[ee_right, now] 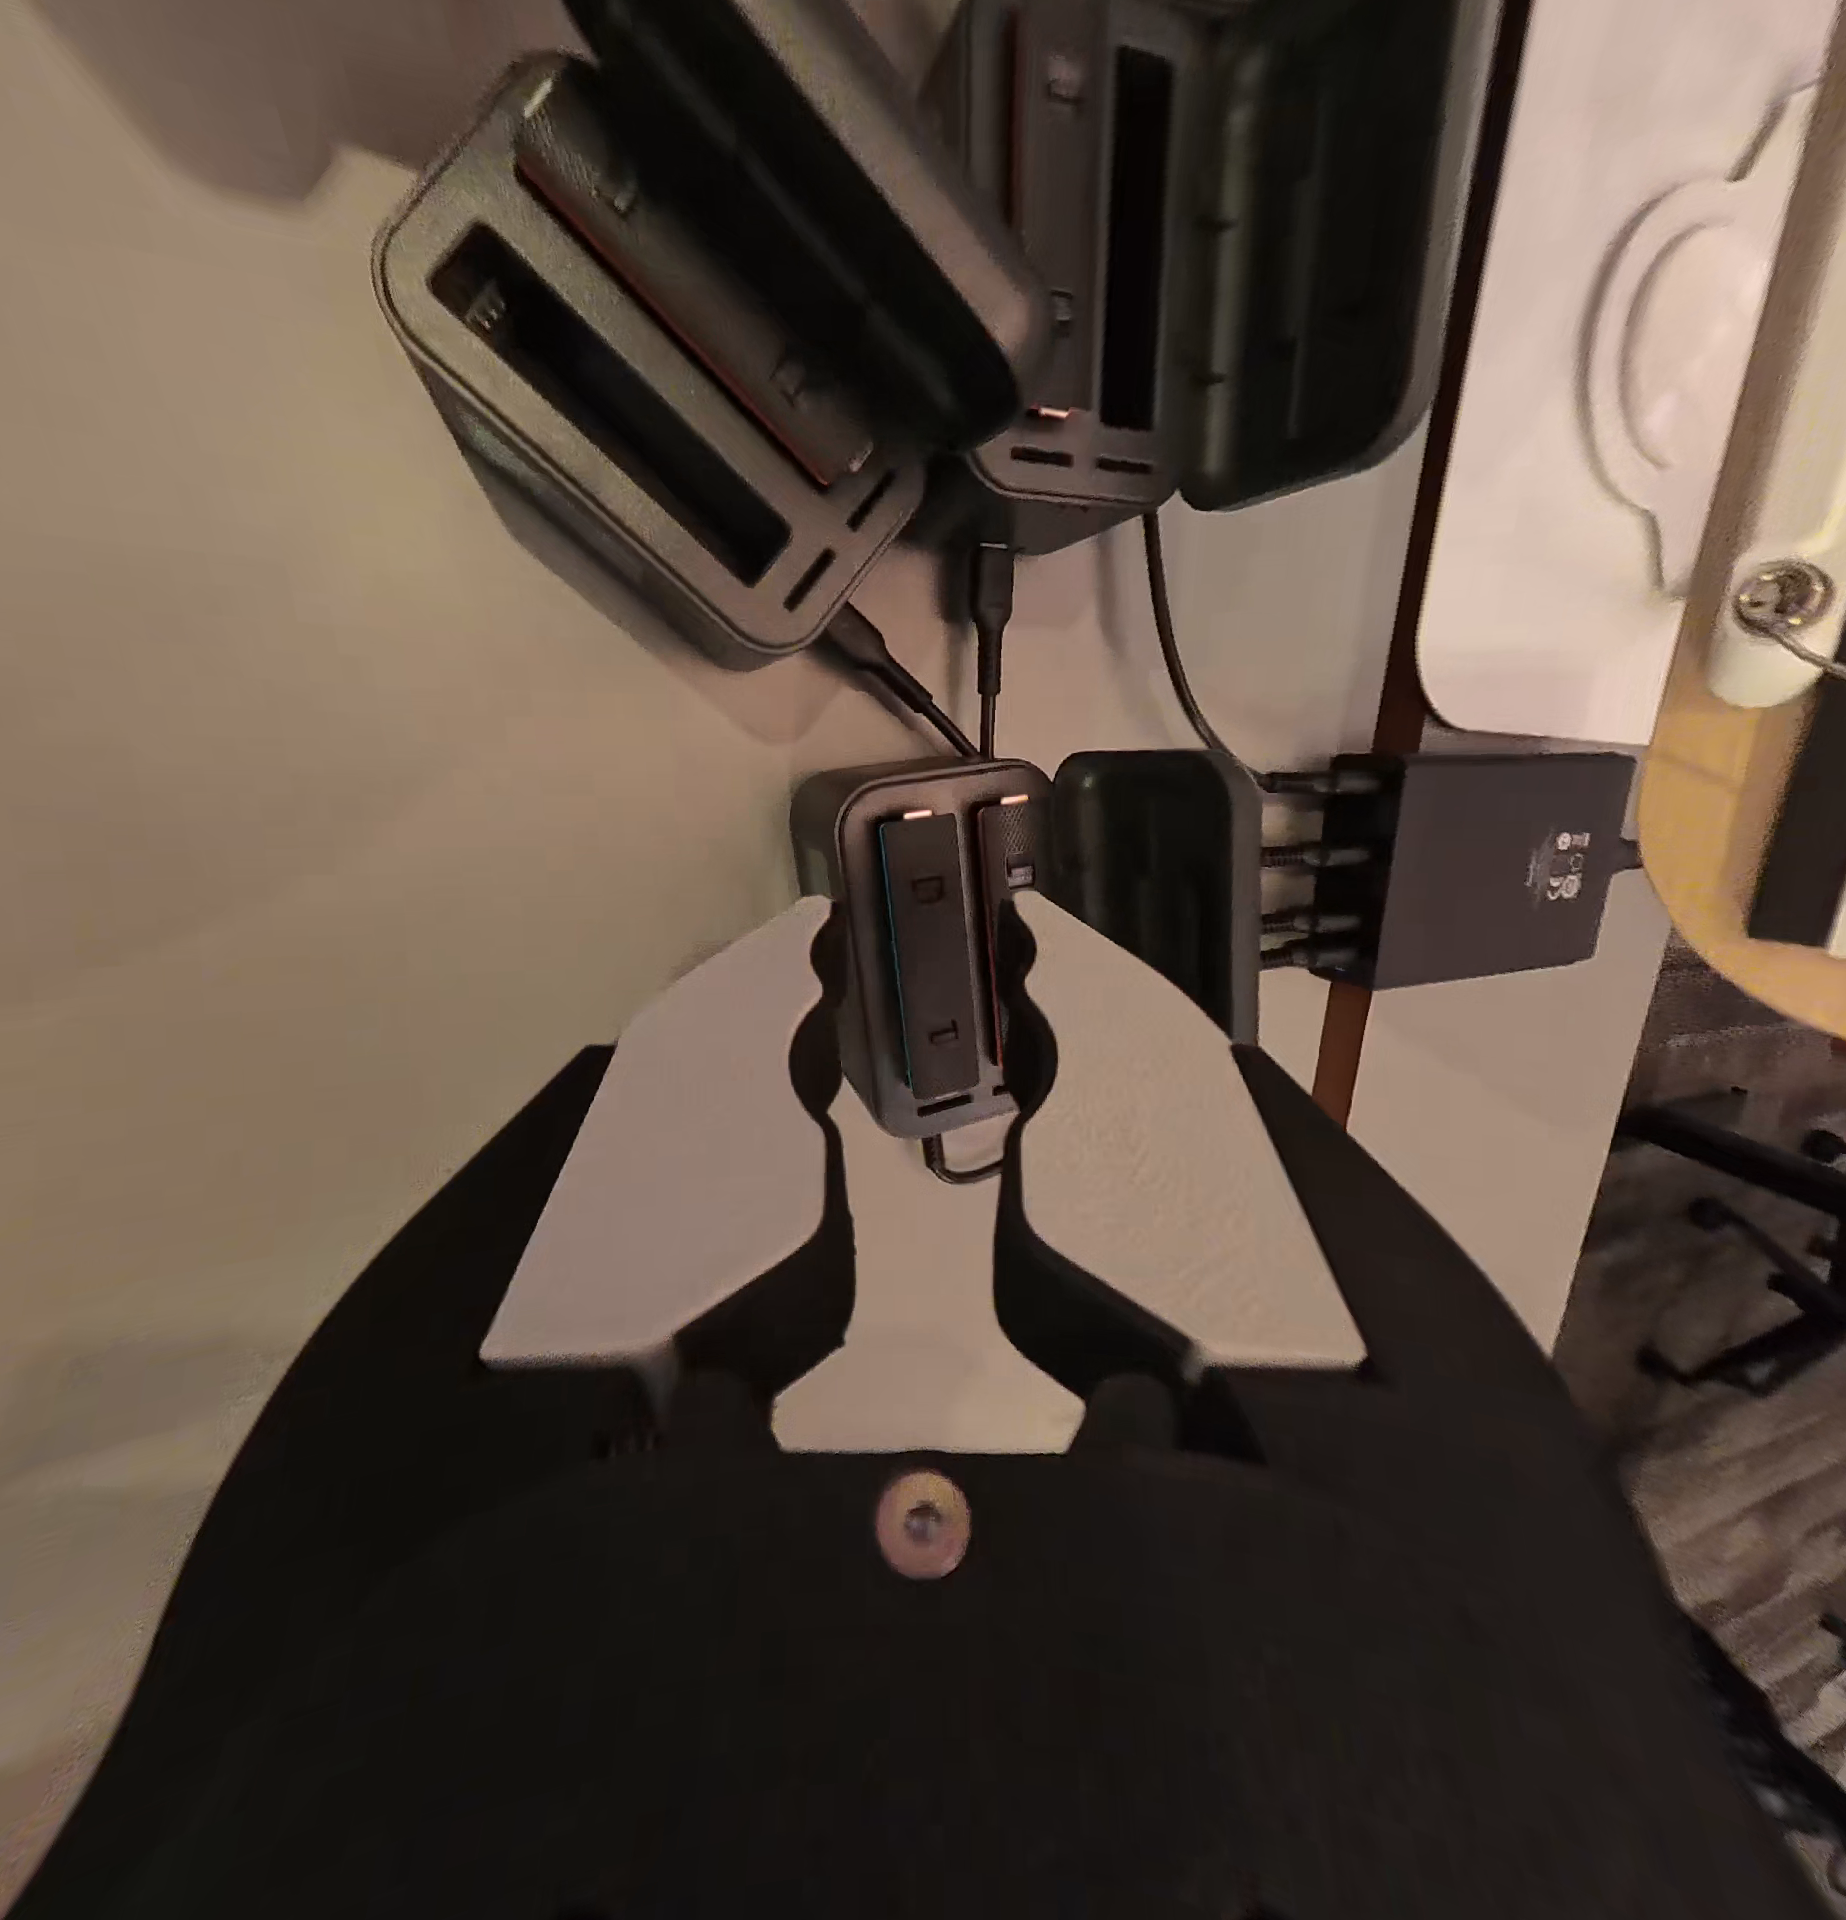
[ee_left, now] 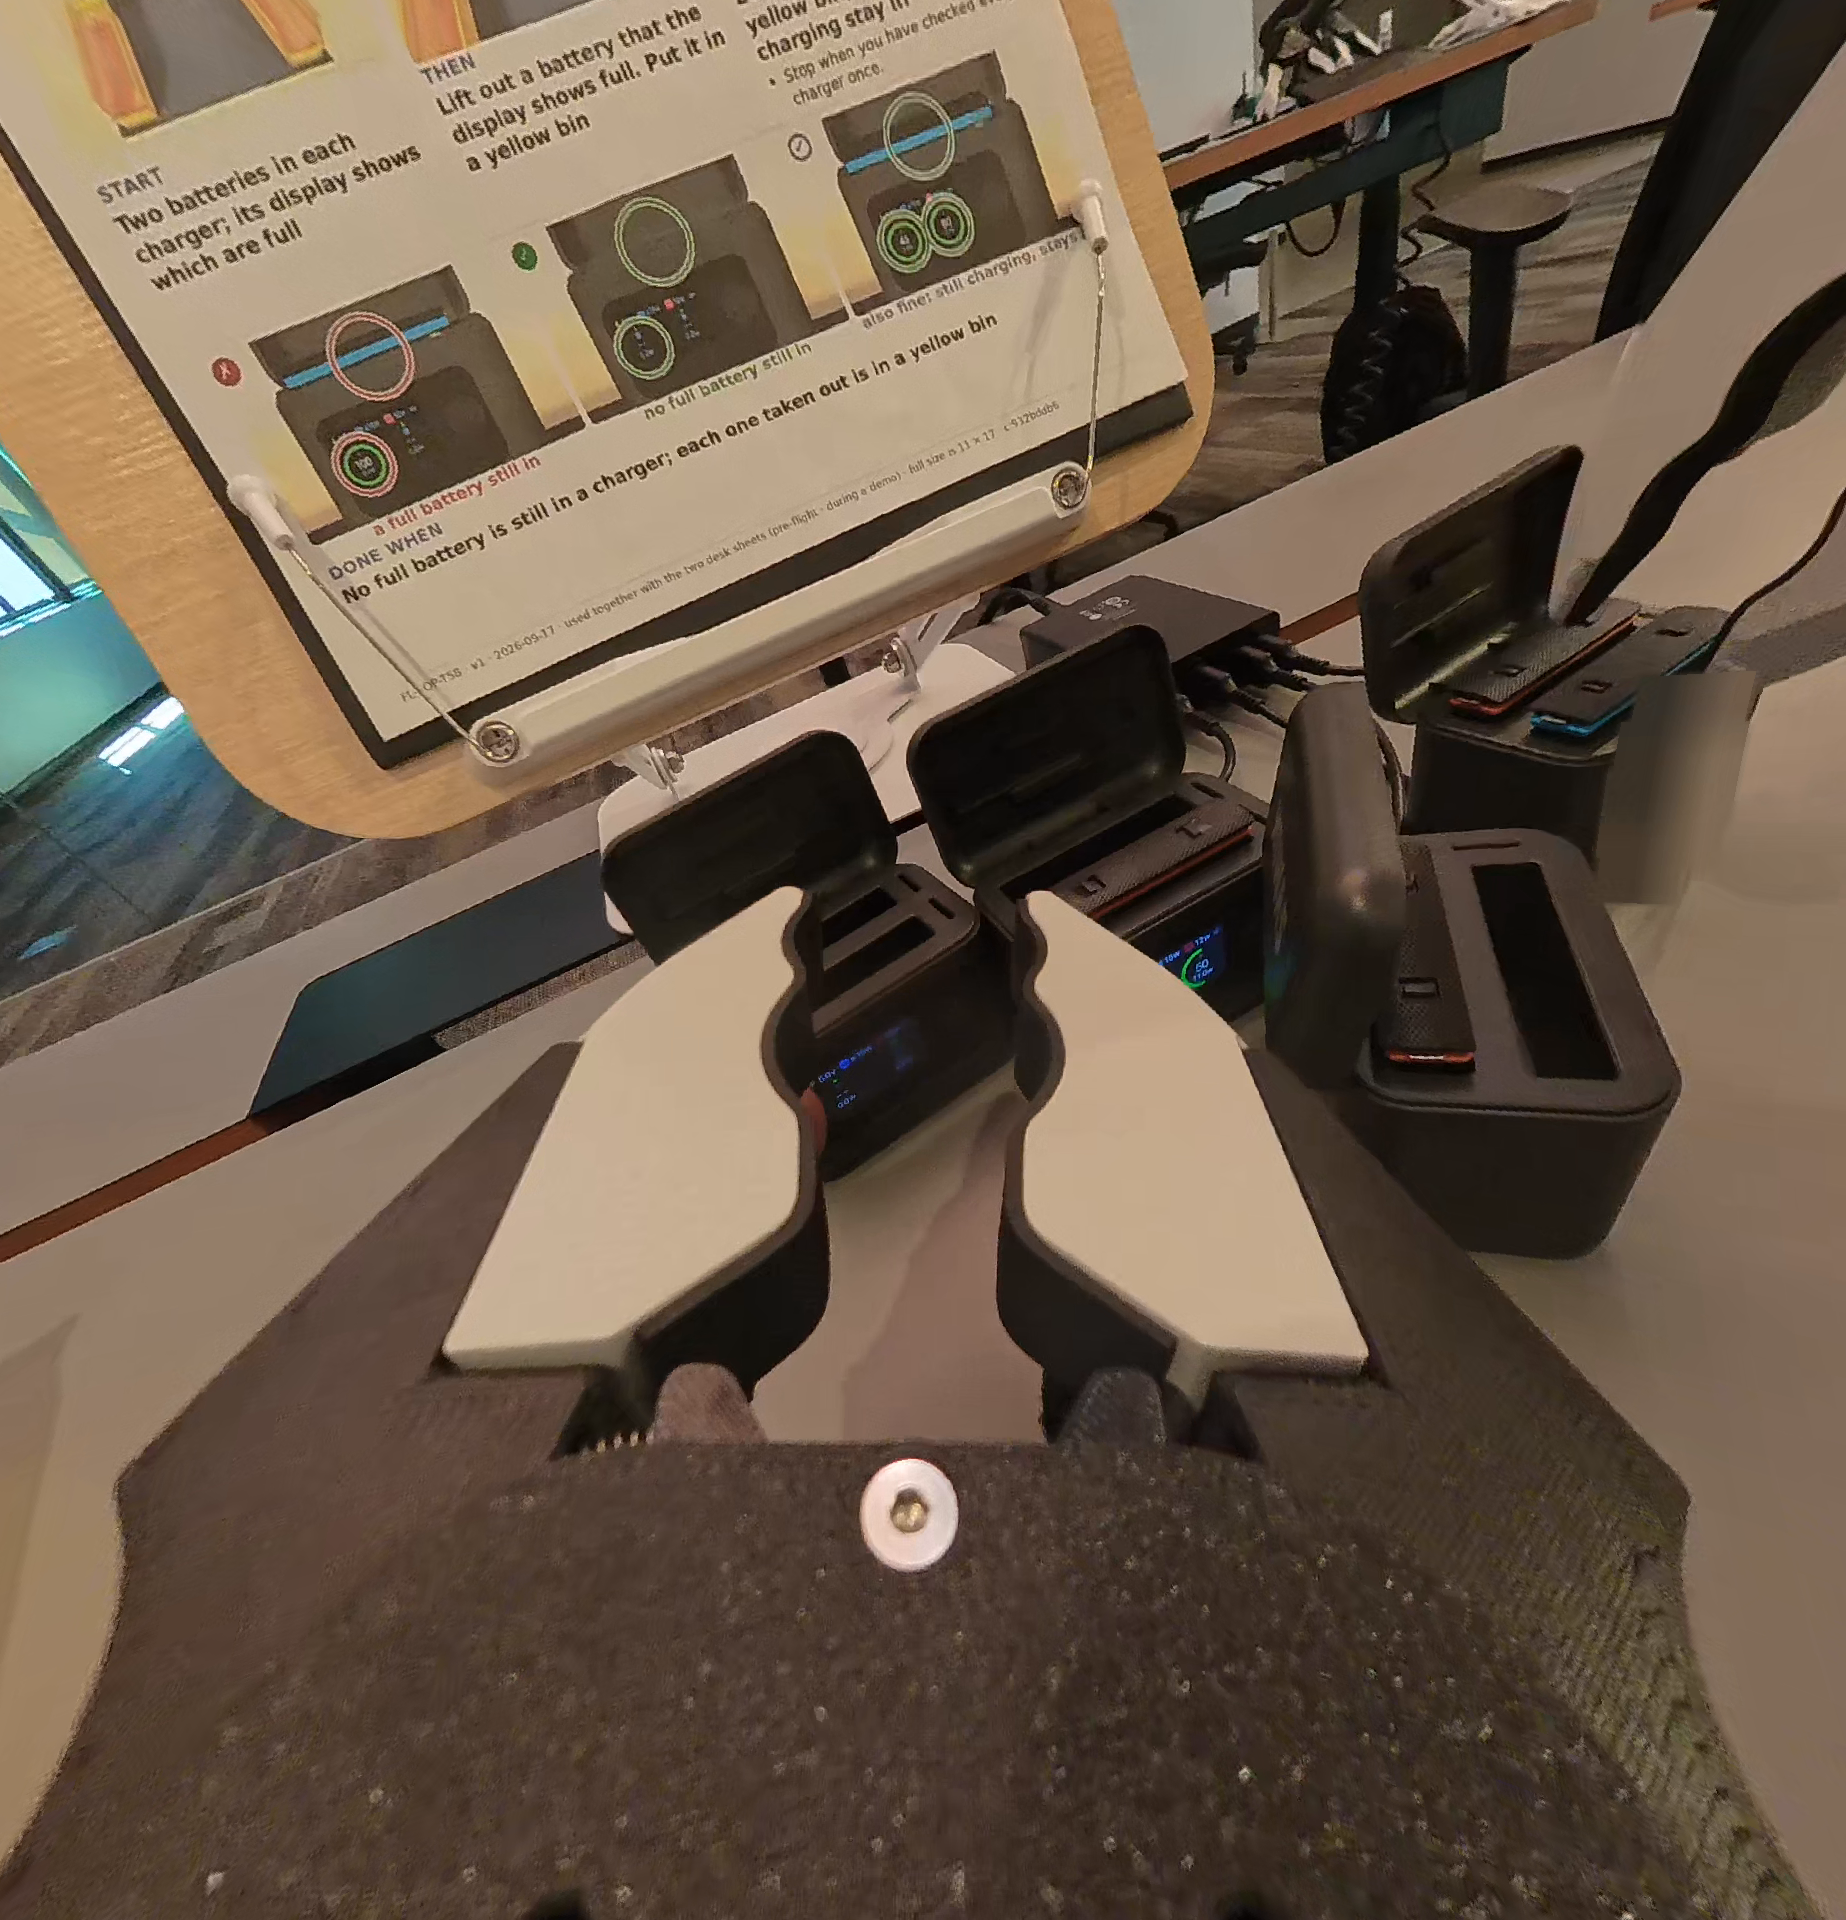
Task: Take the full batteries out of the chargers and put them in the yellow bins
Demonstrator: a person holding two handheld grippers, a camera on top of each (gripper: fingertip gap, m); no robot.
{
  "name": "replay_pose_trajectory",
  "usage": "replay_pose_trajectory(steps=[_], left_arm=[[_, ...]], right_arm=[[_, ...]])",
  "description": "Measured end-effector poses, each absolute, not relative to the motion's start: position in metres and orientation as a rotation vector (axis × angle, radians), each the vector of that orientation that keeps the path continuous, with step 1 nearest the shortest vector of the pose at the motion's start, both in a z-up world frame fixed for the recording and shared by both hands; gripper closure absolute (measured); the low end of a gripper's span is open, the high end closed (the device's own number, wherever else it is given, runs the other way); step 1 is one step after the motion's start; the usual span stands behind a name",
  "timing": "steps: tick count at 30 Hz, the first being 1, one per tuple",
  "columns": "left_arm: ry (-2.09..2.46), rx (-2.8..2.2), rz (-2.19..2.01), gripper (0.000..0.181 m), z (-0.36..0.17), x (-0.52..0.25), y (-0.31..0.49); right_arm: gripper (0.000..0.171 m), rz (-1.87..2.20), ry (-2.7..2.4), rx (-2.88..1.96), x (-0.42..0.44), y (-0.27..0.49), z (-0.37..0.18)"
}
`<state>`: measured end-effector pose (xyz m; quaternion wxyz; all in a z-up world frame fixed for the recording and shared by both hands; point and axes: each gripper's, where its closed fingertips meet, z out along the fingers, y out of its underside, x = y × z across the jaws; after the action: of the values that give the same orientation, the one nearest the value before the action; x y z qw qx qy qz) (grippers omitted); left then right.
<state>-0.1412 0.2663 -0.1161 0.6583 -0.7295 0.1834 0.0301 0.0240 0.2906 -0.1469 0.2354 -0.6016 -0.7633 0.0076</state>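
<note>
The charger (ee_right: 934, 940) with two batteries seated is sitting on the bench (ee_right: 275, 831), directly beneath your right gripper (ee_right: 924, 977), whose jaws are standing apart and holding nothing. Your left gripper (ee_left: 908, 935), jaws likewise apart and empty, is facing a charger with both slots vacant (ee_left: 883, 997). Three other chargers are each showing at least one battery seated, so several checks are remaining. No yellow bin is appearing in either view.
</note>
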Motion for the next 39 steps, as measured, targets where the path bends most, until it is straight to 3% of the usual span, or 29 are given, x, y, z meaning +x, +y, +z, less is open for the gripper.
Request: replay_pose_trajectory(steps=[7,10,16,19,22,24,39], left_arm=[[0.432,-1.546,-0.054,0.158,-0.079,-0.123,0.249],[0.580,-1.483,-0.236,0.178,-0.062,-0.086,0.225],[1.041,-1.691,-0.532,0.164,-0.115,-0.017,0.176],[1.167,-1.765,-0.472,0.156,-0.147,-0.016,0.174],[1.198,-1.775,-0.497,0.157,-0.153,-0.018,0.172],[1.244,-1.756,-0.525,0.160,-0.151,-0.019,0.166],[1.352,-1.705,-0.585,0.167,-0.144,-0.038,0.153]], right_arm=[[0.150,0.000,-2.232,-1.670,0.033,0.296,-0.155],[0.151,0.032,-2.239,-1.677,0.033,0.295,-0.156],[0.152,0.050,-2.232,-1.655,0.033,0.294,-0.157],[0.137,0.111,-2.211,-1.617,0.020,0.284,-0.154],[0.095,0.140,-2.200,-1.620,-0.001,0.266,-0.158],[0.080,0.157,-2.204,-1.643,-0.015,0.255,-0.169],[0.090,0.070,-1.762,-1.886,-0.090,0.273,-0.195]])
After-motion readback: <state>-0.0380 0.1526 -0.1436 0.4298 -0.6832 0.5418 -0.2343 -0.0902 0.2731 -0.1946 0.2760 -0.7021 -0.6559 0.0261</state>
